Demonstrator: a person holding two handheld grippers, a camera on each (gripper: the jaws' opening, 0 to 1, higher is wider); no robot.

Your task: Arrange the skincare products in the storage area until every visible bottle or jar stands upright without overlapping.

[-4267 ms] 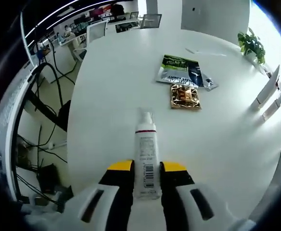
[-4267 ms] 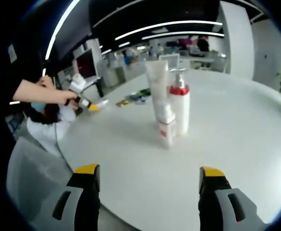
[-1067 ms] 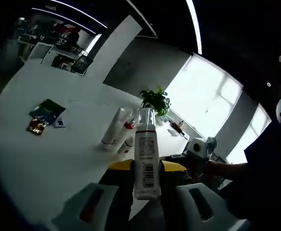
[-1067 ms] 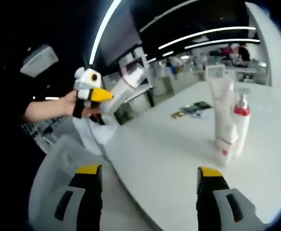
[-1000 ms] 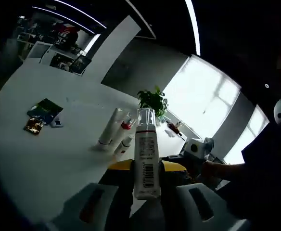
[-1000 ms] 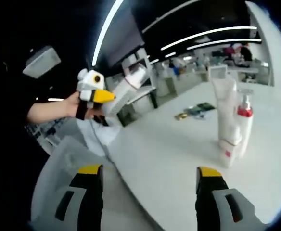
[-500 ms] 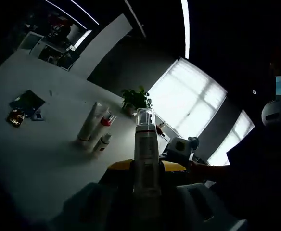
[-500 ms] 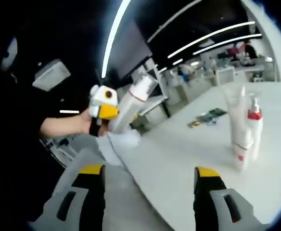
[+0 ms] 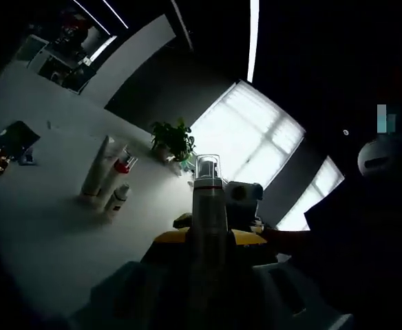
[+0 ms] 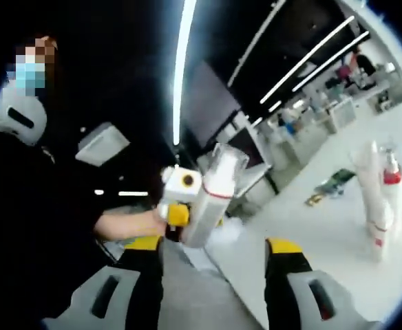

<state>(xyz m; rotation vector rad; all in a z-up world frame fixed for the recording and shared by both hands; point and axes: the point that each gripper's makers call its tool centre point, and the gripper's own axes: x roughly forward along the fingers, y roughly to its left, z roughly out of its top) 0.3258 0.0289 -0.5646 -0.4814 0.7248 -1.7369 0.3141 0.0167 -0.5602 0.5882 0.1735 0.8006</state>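
The left gripper (image 9: 210,237) pinches a white pump bottle (image 9: 208,213) between its jaws, held up off the white table (image 9: 43,227). The right gripper (image 10: 213,251) hangs with its jaws spread wide. Three other bottles (image 10: 380,199) stand grouped on the table.
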